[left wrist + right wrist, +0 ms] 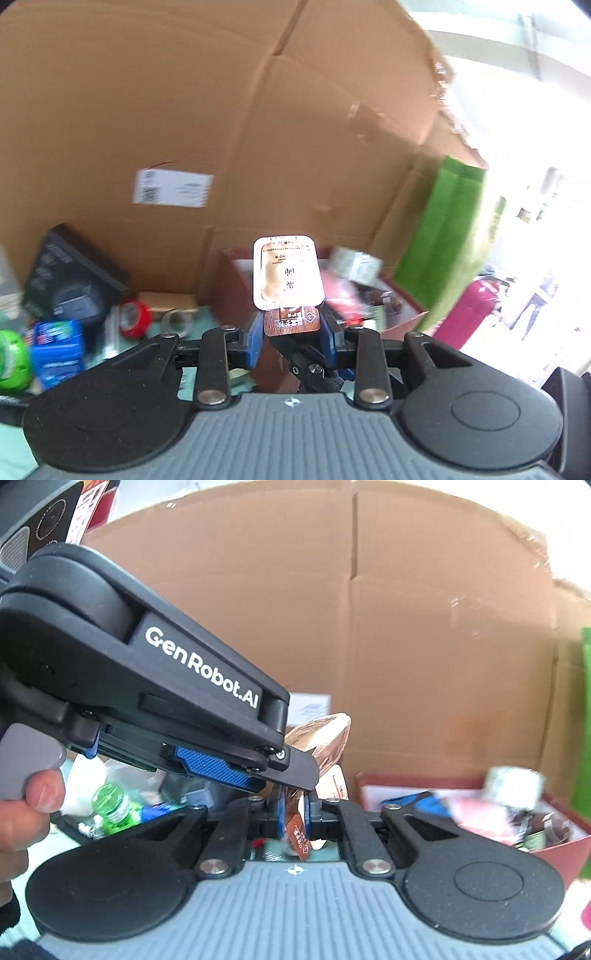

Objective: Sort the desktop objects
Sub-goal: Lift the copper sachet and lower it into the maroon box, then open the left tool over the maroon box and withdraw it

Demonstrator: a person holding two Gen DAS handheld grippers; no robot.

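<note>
A small brown-and-white sachet (288,277) stands upright between the blue pads of my left gripper (291,328), which is shut on its lower tab. In the right wrist view my right gripper (293,814) is shut on the same copper-coloured sachet (325,738) from below, while the left gripper's black body (147,686) crosses in from the upper left with its tip against the sachet. A red box (399,325) with mixed items sits just behind; it also shows in the right wrist view (554,856) at the right.
A large cardboard wall (258,129) fills the background. At the left lie a black box (66,280), red tape roll (135,317), blue pack (57,350) and green bottle (11,358). A green bag (447,236) stands at the right.
</note>
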